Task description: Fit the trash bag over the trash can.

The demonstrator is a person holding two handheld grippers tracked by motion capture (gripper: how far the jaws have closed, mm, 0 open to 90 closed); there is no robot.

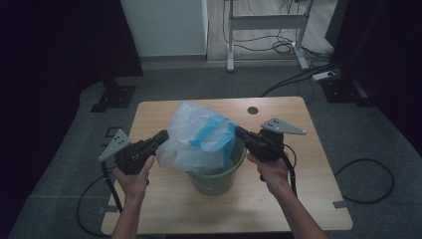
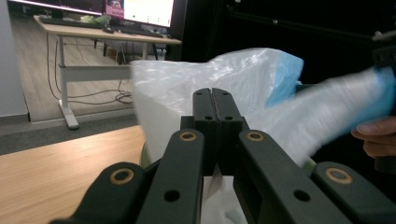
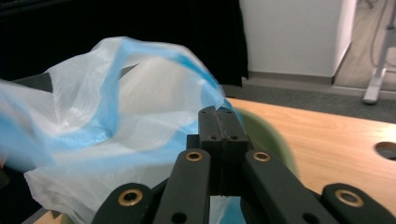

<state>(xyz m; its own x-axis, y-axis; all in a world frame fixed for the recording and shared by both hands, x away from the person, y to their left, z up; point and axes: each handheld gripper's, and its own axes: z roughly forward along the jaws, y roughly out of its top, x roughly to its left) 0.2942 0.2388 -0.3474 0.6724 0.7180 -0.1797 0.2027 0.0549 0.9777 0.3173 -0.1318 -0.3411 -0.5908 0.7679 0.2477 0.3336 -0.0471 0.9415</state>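
Both tongs, left [image 1: 161,136] and right [image 1: 238,131], are gripping the plastic bag [image 1: 196,137] over the green bin [image 1: 215,178].

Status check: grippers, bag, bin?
Left gripper and right gripper shut on plastic bag, one each side. Bag held open above green bin, bottom inside it. Nothing blocking on table.

Green bin [image 1: 215,180] on wooden table [image 1: 308,174]

Thin translucent plastic bag [image 1: 196,139], matt green plastic bin [image 1: 216,180], wood-grain table [image 1: 278,199]
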